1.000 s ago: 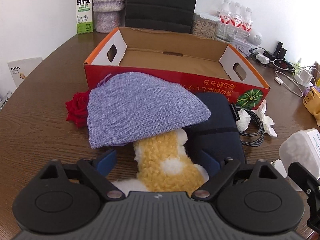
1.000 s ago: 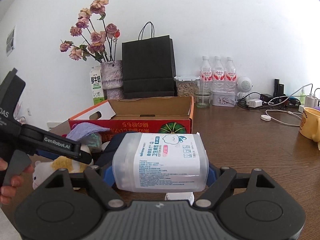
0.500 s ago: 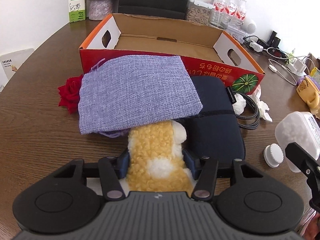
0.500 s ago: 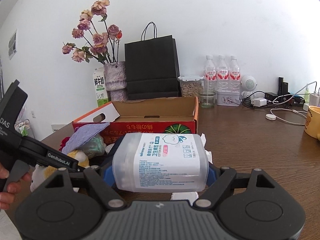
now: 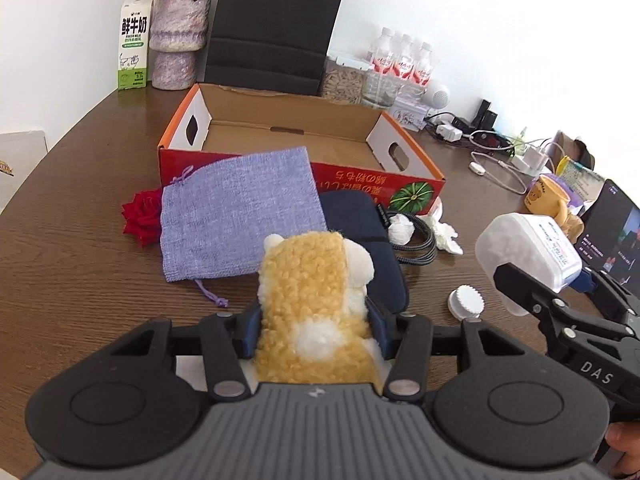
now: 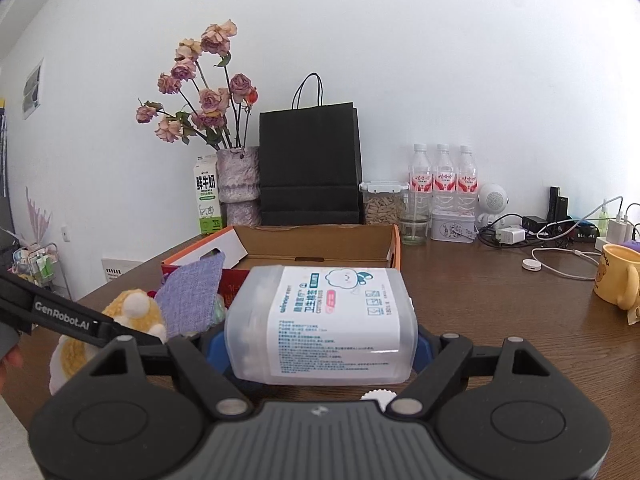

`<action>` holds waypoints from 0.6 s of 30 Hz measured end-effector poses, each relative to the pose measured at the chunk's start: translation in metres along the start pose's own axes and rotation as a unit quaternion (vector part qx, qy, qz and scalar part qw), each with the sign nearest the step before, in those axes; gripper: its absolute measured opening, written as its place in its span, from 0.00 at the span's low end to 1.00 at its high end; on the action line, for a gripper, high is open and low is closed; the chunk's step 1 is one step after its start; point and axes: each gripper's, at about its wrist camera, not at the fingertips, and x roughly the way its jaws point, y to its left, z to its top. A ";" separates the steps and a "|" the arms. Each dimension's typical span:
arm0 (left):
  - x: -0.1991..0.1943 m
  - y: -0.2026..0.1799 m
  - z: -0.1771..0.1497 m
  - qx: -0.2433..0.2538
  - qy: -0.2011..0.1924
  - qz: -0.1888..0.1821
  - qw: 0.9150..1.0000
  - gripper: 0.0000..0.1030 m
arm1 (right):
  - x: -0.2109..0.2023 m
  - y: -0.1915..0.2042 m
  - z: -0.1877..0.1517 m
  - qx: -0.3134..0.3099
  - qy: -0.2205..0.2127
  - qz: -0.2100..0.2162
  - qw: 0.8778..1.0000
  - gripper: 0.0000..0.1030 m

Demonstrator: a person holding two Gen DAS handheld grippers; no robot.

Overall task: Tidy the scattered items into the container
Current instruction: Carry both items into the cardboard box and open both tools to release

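Observation:
A yellow and white plush toy (image 5: 312, 280) sits between the blue pads of my left gripper (image 5: 315, 330), which is shut on it and holds it off the brown table. Beyond it stands the red cardboard box (image 5: 288, 98), open on top with a bare floor. A purple cloth pouch (image 5: 236, 208) leans against the box's front wall, with a red rose (image 5: 140, 216) to its left and a navy pouch (image 5: 356, 216) to its right. My right gripper (image 6: 320, 350) is shut on a clear cotton swab box (image 6: 324, 328), also seen at the right of the left wrist view (image 5: 528, 244).
A white round cap (image 5: 466, 300), crumpled tissues (image 5: 444, 236) and a braided cord (image 5: 420, 248) lie right of the navy pouch. Behind the box stand a milk carton (image 5: 134, 40), vase (image 5: 178, 36), black paper bag (image 5: 276, 24) and water bottles (image 5: 400, 64). Cables and a yellow mug (image 6: 618, 276) are at the right.
My left gripper closed on the plush toy, then drew it out from under the purple pouch and lifted it. The right gripper rose slightly with the swab box.

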 end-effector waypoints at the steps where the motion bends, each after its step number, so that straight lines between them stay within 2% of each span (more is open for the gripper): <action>1: -0.004 -0.002 0.002 0.002 -0.009 -0.003 1.000 0.50 | -0.001 0.002 0.002 -0.001 -0.003 0.000 1.000 0.79; 9: -0.018 -0.006 0.030 0.005 -0.065 -0.015 0.998 0.50 | 0.005 0.013 0.030 -0.009 -0.028 0.001 1.000 0.79; 18: -0.003 0.001 0.076 -0.009 -0.116 -0.039 0.992 0.50 | 0.055 0.015 0.069 -0.002 -0.040 -0.004 0.999 0.79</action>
